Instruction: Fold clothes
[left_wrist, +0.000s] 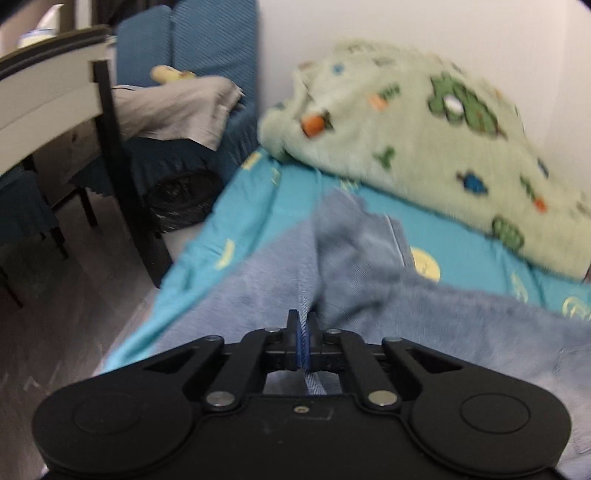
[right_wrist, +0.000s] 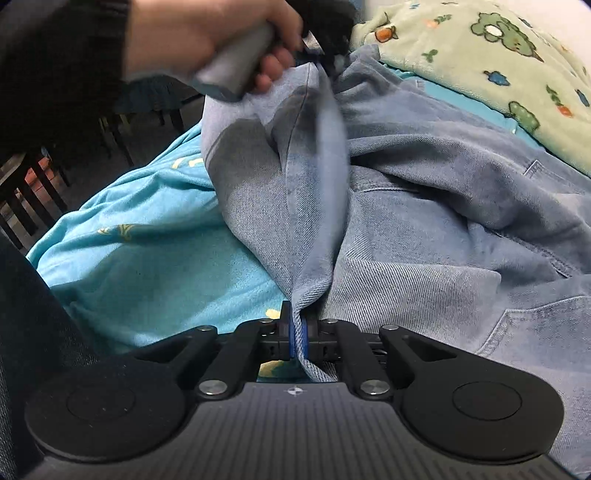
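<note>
A light blue denim garment (right_wrist: 424, 206) lies rumpled on a bed with a turquoise sheet (right_wrist: 147, 236). My right gripper (right_wrist: 300, 328) is shut on a bunched edge of the denim and holds it lifted. In the right wrist view the person's left hand (right_wrist: 207, 40) holds my left gripper (right_wrist: 314, 51), which pinches the far end of the same raised fold. In the left wrist view my left gripper (left_wrist: 303, 332) is shut on a denim edge (left_wrist: 332, 251), with the cloth stretching away over the sheet (left_wrist: 229, 236).
A pale green fleece blanket with cartoon prints (left_wrist: 424, 122) is heaped against the white wall at the back of the bed. Left of the bed stand a dark chair (left_wrist: 114, 155), a table edge (left_wrist: 48, 85), a black bag (left_wrist: 181, 199) and blue cushions (left_wrist: 207, 40).
</note>
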